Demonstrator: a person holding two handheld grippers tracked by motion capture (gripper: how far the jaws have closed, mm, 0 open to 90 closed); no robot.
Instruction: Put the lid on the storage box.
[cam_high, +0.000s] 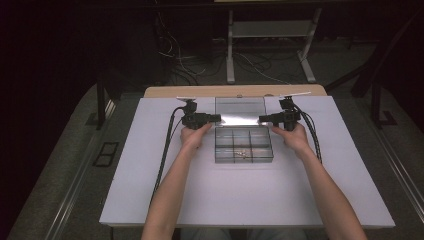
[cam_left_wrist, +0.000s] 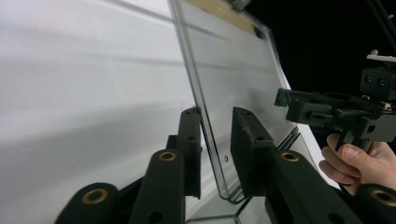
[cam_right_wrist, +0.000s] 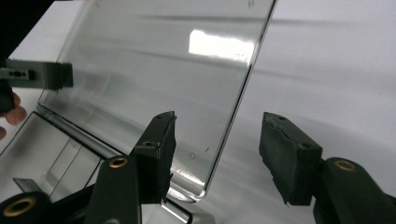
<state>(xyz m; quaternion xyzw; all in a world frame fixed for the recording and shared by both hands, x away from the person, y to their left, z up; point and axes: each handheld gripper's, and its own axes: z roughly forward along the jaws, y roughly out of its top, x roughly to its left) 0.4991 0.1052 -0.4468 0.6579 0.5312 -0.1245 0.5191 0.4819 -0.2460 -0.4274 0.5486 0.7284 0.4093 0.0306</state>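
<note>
A person at a white table (cam_high: 250, 195) works both handheld grippers on a clear plastic compartment box (cam_high: 244, 145) that sits at the middle of the tabletop, its hinged lid (cam_high: 240, 111) raised and leaning back toward the far edge. The left gripper (cam_high: 214, 118), held in the left hand (cam_high: 195, 134), reaches in from the lid's left side; seen from the left gripper view, its black jaws stand on either side of the lid's (cam_left_wrist: 233, 88) edge with a narrow gap showing, parted around the panel rather than pinching it. The right gripper (cam_high: 264, 119), in the right hand (cam_high: 295, 137), meets the lid from the opposite side; the right gripper view shows its jaws spread wide, the transparent lid's (cam_right_wrist: 163, 60) rim running between them without touching either pad. In the high view, a few small metal pieces (cam_high: 241, 150) lie in one of the box's front compartments, too small to identify. Black cables (cam_high: 165, 150) trail from the left gripper along the forearm toward the near edge of the table.
</note>
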